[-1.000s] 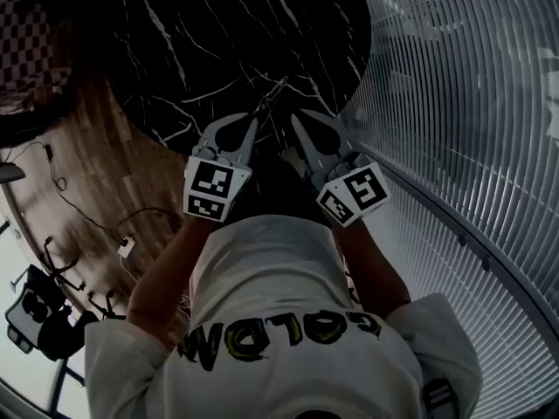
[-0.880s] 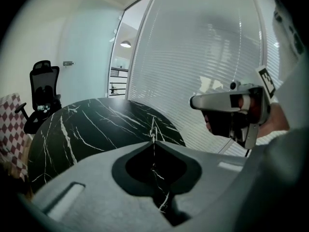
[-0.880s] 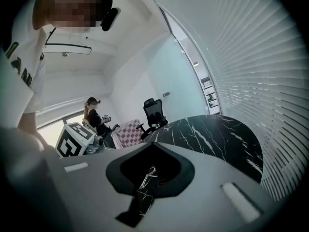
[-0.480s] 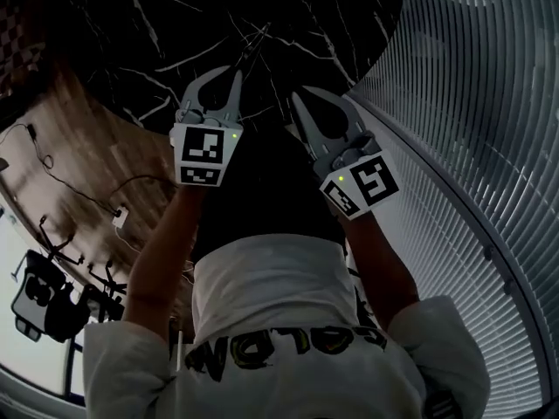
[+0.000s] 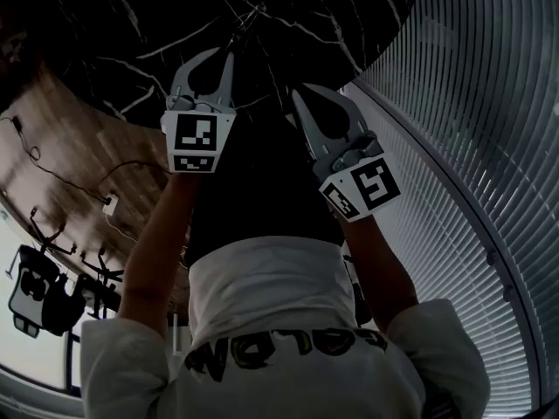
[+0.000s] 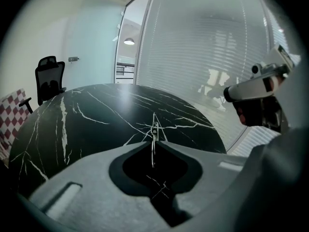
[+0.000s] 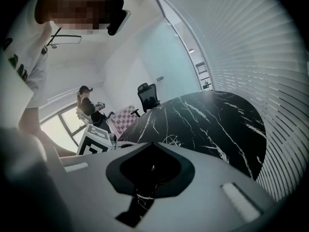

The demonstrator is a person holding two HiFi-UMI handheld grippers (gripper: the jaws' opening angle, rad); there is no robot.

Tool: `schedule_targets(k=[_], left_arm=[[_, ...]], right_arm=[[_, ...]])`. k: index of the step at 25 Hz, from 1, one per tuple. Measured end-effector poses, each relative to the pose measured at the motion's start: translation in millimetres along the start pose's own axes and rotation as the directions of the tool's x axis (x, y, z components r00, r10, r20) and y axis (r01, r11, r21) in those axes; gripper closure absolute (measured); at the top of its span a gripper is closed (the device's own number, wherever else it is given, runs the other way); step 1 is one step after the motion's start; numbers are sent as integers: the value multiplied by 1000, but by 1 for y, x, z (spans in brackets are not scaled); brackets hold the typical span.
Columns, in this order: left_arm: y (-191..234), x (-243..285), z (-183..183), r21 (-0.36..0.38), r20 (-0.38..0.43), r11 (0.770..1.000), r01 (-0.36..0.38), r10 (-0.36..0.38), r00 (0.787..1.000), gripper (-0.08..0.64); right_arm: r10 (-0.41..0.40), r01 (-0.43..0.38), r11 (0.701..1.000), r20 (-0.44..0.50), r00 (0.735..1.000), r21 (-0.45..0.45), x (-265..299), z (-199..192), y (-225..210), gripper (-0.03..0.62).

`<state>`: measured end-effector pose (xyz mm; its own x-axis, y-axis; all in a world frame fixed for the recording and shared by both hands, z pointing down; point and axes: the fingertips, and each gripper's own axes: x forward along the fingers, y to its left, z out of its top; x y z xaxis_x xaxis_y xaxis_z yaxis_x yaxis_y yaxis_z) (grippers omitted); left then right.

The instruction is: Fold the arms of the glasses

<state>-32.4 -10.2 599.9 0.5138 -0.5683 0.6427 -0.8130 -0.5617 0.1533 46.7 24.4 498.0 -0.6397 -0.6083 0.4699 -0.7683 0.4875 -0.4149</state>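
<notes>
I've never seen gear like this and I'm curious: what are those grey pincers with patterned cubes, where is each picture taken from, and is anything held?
Those are two hand-held grippers: a person holds one in each hand, and the cubes are part of them. One picture comes from a camera on the person's head, looking down; the other two from cameras riding on each gripper, looking along its jaws. Below is a round black marble table. The left gripper is pinched shut on thin wire glasses. The right gripper is shut too, with nothing visible between its jaws.
</notes>
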Motion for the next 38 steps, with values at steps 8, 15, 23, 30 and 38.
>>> schedule_targets(k=[8,15,23,30,38], left_arm=[[5,-11,8,23,7,1000,-5,4,1000,485],[-7,-68,65,-35,112,999,11,-7,994,486],[-45,-151,153,-119,269,987,105,-69,961,557],[-70,-197,201,-74,357,990,119,-85,930,558],[-93,-230,225,-25,440,996,86,-66,896,558]], right_arm=[[-4,6,999,31,1000,-47,-1,17,5,589],[-9,22,989,89,996,-148,-18,65,19,589],[-14,50,975,163,986,-219,-59,124,52,589],[26,34,965,223,974,-260,-93,168,90,590],[76,8,954,265,961,-301,-112,192,127,591]])
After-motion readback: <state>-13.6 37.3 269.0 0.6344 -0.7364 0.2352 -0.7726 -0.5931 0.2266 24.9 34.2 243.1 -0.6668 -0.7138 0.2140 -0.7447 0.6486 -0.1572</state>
